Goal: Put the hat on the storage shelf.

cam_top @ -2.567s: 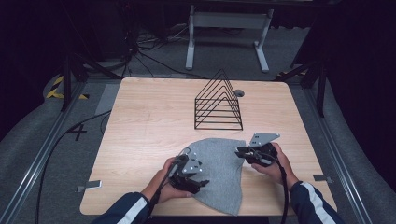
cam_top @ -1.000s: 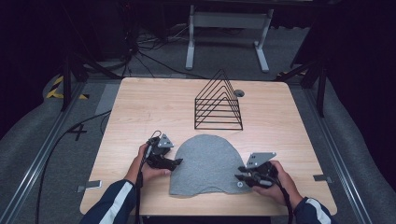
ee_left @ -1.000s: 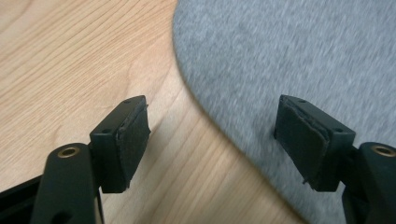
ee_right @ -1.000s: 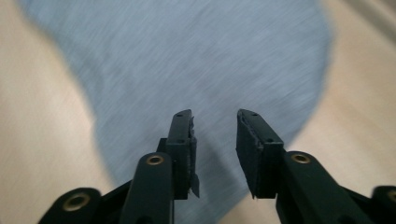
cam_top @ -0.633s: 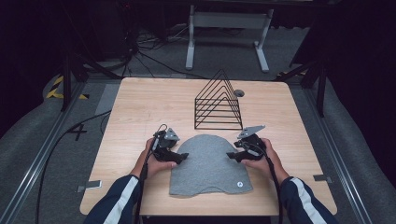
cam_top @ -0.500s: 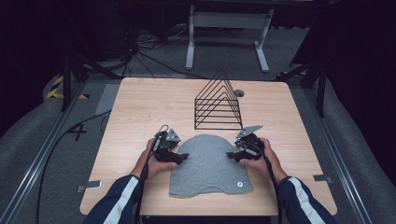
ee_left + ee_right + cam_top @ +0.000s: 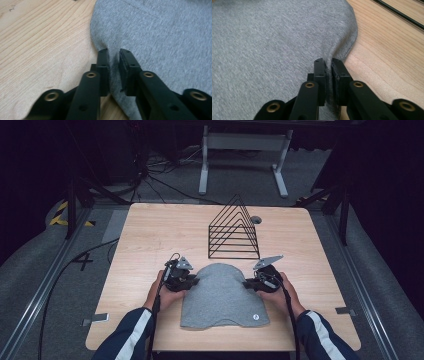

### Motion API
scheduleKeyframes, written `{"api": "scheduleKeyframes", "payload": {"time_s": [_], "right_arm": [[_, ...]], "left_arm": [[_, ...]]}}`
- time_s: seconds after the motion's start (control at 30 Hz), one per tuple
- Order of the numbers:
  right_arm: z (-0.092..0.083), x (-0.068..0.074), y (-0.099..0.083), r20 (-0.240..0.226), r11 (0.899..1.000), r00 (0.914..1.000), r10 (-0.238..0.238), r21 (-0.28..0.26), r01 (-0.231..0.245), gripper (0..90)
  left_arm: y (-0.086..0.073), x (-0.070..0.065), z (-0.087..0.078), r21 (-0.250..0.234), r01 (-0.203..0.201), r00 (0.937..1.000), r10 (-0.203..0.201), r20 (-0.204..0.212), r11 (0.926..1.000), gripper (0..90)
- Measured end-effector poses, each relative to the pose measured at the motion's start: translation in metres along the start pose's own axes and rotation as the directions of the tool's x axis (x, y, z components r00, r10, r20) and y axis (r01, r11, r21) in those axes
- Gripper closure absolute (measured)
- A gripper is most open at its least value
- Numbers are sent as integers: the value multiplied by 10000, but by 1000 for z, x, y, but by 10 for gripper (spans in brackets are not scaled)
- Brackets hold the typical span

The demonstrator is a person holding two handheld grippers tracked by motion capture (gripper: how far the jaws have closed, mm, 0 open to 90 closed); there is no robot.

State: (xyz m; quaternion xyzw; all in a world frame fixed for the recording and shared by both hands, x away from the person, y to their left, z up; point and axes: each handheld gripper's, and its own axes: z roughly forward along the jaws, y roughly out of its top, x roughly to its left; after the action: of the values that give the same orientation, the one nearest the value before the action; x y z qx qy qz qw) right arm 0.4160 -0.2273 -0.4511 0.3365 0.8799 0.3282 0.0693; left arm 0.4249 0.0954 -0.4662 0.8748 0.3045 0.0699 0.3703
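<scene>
— So, from the high view, what step is the person on?

— Gripping, by the look of it. One grey cloth lies flat on the table, just in front of the black wire rack. The left gripper sits at the cloth's left edge and the right gripper at its right edge — both roughly midway up its sides.

— And the left gripper view?

— Its jaws are nearly closed, a fold of the cloth's edge pinched between them, with bare wood to the left of the cloth.

— The right gripper view?

— Same story: jaws drawn almost together on a raised pleat at the cloth's hem, wood beyond it.

— What would the next move call for?

— Probably lifting both sides together and evenly, so the cloth folds or carries without slipping out of either pinch — the hold is thin on both sides.

— The count?

— One cloth, one rack, two grippers, one table.
</scene>
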Motion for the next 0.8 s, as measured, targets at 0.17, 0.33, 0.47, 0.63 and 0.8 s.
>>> {"api": "scheduleKeyframes", "payload": {"time_s": [0.17,0.33,0.47,0.63,0.8], "right_arm": [[-8,4,0,263,9988,9989,-376,-307,384,849],[-24,6,5,460,9956,9977,-503,-765,537,850],[-47,13,12,791,9872,9926,-922,-1232,1015,850],[-70,17,15,917,9762,9904,-1032,-1815,1185,851],[-94,22,20,1140,9630,9866,-1164,-2302,1402,851]], "left_arm": [[5,-6,0,60,-541,9982,543,-243,9985,855],[19,-12,-8,-450,-735,9970,722,-289,9963,857],[37,-22,-23,-1064,-1193,9928,1174,-235,9871,858],[56,-30,-47,-1566,-1671,9859,1651,-263,9734,858],[77,-37,-70,-1862,-2244,9744,2182,-532,9565,858]]}}
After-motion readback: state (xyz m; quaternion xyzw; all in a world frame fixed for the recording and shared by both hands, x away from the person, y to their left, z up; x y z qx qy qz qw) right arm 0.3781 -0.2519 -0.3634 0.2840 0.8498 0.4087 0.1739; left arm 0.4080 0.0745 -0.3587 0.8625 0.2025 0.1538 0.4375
